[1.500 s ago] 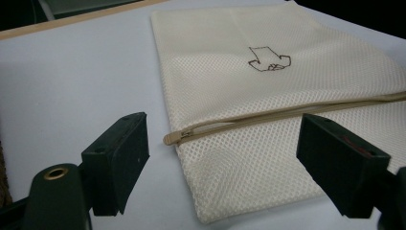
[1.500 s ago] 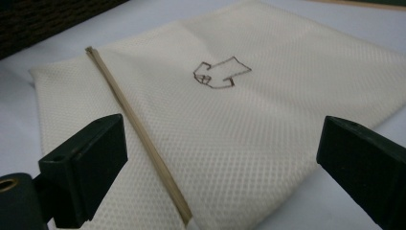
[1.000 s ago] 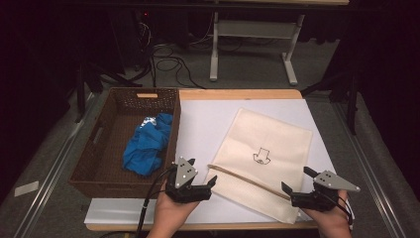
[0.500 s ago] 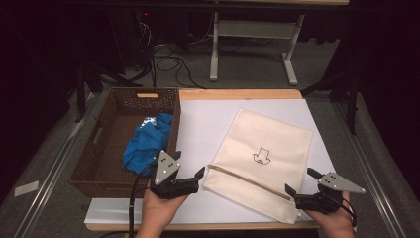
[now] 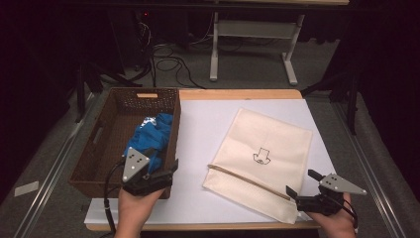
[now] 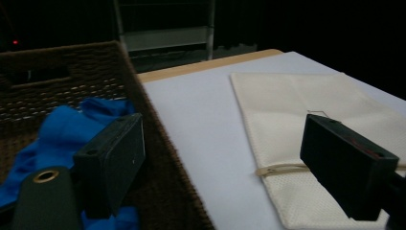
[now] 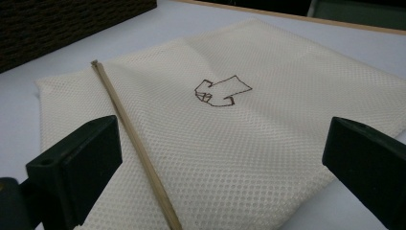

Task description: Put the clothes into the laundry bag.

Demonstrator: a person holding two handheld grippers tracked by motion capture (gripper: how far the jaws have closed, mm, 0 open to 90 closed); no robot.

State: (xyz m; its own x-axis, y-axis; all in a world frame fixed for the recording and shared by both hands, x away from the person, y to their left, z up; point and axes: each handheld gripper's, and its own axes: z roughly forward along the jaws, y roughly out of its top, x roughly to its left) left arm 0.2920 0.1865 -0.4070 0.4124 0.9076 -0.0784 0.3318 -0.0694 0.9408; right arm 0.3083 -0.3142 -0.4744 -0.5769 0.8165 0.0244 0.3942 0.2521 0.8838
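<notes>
On top of the table lies a big white sheet (image 5: pixel 208 139), and its bare middle strip between the basket and the bag gives wide open room to move. At the left edge of the sheet sits the brown basket (image 5: pixel 106 134), with its near right corner just under the left gripper. Across the right half of the sheet lies the cream mesh bag (image 5: pixel 270 148), flat, turned a bit sideways, and well away from the basket. Its long way runs from the near edge of the table up and away toward the far right. Its near end, with the tan zip strip (image 5: pixel 247 181) lying across it, points at the person. Inside the basket rests a blue cloth (image 5: pixel 151 136), bunched against the right wall.

The left gripper (image 5: pixel 171 171) hovers over the basket's near right corner, its jaws wide apart and holding nothing. The right gripper (image 5: pixel 301 184) sits at the bag's near corner, jaws also wide apart, with the bag lying between them but not pinched.
</notes>
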